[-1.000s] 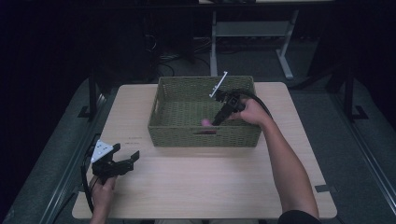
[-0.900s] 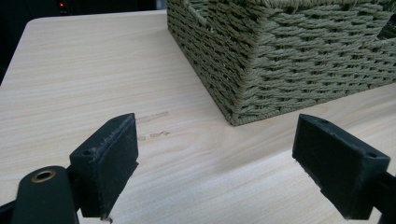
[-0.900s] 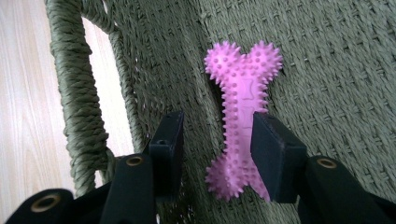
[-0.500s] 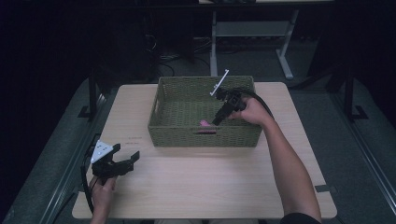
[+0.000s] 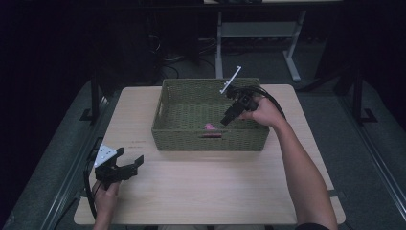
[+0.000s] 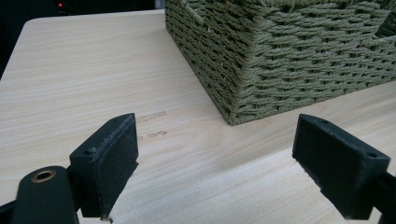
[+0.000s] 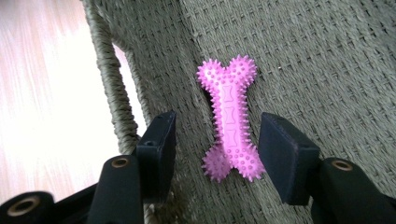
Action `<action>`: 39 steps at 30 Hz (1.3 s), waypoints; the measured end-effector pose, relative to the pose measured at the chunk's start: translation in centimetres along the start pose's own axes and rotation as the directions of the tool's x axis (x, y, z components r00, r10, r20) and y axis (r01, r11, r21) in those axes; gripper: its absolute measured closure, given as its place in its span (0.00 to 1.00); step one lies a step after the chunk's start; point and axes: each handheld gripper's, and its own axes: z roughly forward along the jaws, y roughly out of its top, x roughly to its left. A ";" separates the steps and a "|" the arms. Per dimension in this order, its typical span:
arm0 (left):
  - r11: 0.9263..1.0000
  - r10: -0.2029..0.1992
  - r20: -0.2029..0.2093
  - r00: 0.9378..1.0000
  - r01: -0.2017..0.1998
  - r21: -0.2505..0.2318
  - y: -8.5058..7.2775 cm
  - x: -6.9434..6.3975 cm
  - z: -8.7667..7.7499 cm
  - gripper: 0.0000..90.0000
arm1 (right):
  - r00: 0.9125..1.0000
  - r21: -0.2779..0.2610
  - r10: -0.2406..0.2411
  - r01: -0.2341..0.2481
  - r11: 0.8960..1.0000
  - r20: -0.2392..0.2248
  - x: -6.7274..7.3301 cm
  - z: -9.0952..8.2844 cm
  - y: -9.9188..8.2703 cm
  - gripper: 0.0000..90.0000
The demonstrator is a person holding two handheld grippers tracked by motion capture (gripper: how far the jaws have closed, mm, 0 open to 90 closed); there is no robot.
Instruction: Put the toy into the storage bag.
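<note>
Pink spiked bone toy [image 7: 231, 119] lying on the floor of the woven basket [image 5: 165, 112], its long axis running away between the right gripper [image 7: 215, 151]'s just-opened jaws, pads clear; left gripper [image 6: 215, 168] wide apart, idle, far off.

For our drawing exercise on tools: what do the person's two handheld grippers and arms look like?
Both grippers are black, each with two blocky flat-faced jaws and brass-ringed screw holes. The left gripper carries a grey three-cornered plate and trails a black cable. The right gripper also has a looping black cable and a pale plate. Both forearms are bare.
</note>
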 end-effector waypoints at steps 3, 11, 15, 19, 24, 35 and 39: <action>1.000 0.001 0.000 1.000 -0.001 0.001 0.0 0.0 0.0 0.15 | 1.000 -0.010 0.000 0.000 1.000 0.008 0.2 -0.4 -0.1 0.48; 1.000 0.002 0.001 1.000 -0.002 0.004 0.0 0.0 0.0 0.15 | 1.000 -0.022 0.004 -0.004 1.000 0.031 1.0 -1.7 -0.5 0.43; 1.000 0.007 0.001 1.000 -0.007 0.006 0.0 -0.1 0.1 0.15 | 1.000 -0.034 0.000 0.001 0.999 0.029 1.3 -1.9 -0.6 0.41; 1.000 0.007 0.000 1.000 -0.007 0.006 0.0 -0.1 0.1 0.15 | 1.000 -0.049 0.000 0.001 0.999 0.026 1.9 -2.5 -1.2 0.40; 1.000 0.003 0.002 1.000 -0.003 0.004 0.0 -0.1 0.1 0.15 | 1.000 -0.077 -0.009 0.010 0.997 0.024 2.7 -3.2 -1.6 0.39; 1.000 0.007 0.001 1.000 -0.007 0.007 0.0 -0.3 0.1 0.15 | 0.999 -0.085 -0.020 0.023 0.996 0.046 4.0 -3.7 -2.4 0.35; 1.000 0.014 0.000 1.000 -0.014 0.007 0.0 -0.3 0.1 0.15 | 0.998 -0.077 -0.021 0.026 0.997 0.058 4.6 -3.9 -2.9 0.34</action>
